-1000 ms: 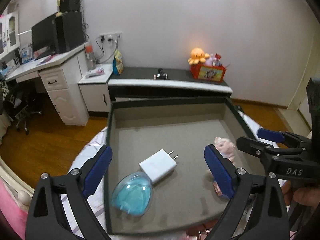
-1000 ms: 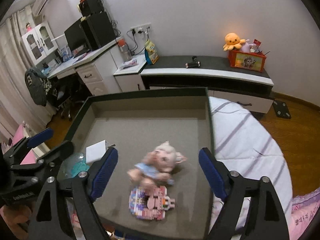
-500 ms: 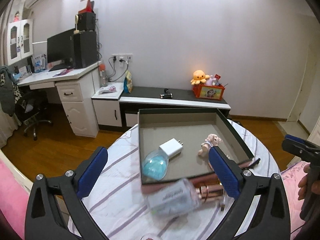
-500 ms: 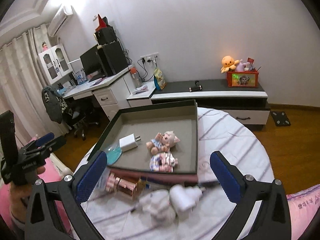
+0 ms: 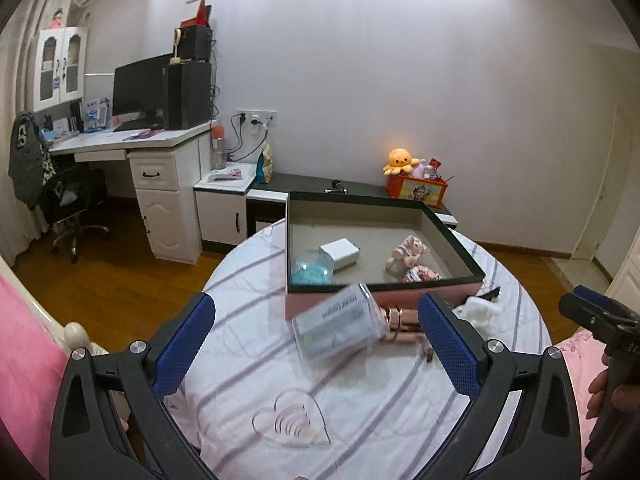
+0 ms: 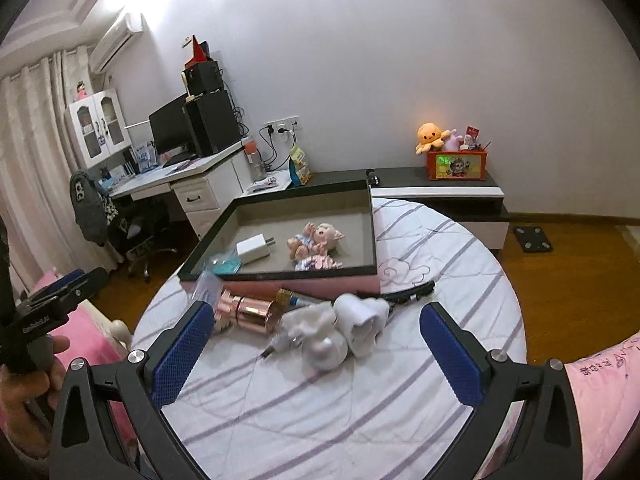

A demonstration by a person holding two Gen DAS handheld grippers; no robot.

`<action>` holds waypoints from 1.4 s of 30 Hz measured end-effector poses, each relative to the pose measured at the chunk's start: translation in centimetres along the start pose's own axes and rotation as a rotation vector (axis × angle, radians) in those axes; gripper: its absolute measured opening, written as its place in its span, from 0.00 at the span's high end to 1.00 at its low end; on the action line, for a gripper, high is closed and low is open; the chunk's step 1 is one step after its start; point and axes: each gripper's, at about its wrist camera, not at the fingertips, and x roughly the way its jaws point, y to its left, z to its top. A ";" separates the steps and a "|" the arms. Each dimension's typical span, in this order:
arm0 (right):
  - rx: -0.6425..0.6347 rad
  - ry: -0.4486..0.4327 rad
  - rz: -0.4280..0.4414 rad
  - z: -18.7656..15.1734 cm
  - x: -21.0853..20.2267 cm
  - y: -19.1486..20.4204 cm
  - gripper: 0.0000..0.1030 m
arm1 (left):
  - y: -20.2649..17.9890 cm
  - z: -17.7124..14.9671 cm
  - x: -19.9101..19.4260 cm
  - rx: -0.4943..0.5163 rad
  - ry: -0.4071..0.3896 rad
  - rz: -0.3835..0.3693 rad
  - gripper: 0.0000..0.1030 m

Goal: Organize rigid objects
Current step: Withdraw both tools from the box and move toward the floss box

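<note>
**Both grippers held wide above the table, nothing grasped**

Here, the left gripper [image 5: 316, 344] is seen with its blue-padded jaws spread wide and empty, held above the round table [image 5: 360, 408] with its striped white cloth. The right gripper [image 6: 316, 350] is likewise spread wide, with nothing between its pads.

A shallow dark-rimmed tray [image 5: 456, 244] is set on the far half of the table. Inside it, four things are found: a white charger [image 5: 339, 253] and a clear blue-tinted shell [image 5: 312, 270] at the left, touching or nearly so, and a small pig doll [image 6: 316, 238] at the right, with a pink block figure [image 6: 318, 264] just in front of it against the near wall.

Outside the tray, just before its near wall, several objects are left on the cloth. A clear plastic box [image 5: 340, 328] is seen tilted and blurred in the left view. Beside it a rose-gold cylinder [image 6: 250, 312] is laid on its side, and to its right white figurines [image 6: 340, 330] are clustered together. A black hair clip [image 6: 412, 292] is lying just behind them.
</note>
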 end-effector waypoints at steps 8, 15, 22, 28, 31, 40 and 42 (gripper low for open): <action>-0.035 -0.007 -0.016 -1.9 -0.6 2.6 0.00 | -0.3 -2.6 -1.7 -0.024 0.001 -0.002 0.00; -0.061 -0.005 -0.013 -2.8 -0.6 4.2 0.00 | -0.8 -4.0 -2.1 -0.029 -0.006 0.003 0.00; -0.073 0.007 -0.017 -3.1 -0.9 4.4 0.00 | -1.7 -4.5 -2.3 -0.037 0.000 0.007 0.00; -0.068 0.003 -0.021 -3.2 -0.9 4.1 0.00 | -2.8 -4.7 -2.3 -0.019 0.000 0.007 0.00; -0.064 0.001 -0.022 -3.2 -0.9 3.9 0.00 | -3.2 -5.0 -2.0 -0.009 0.008 0.002 0.00; -0.063 0.017 -0.022 -3.2 -0.1 4.0 0.00 | -3.4 -5.5 -1.5 0.000 0.036 0.003 0.00; -0.065 0.016 -0.025 -3.2 -0.1 4.1 0.00 | -3.4 -5.5 -1.5 0.002 0.034 0.003 0.00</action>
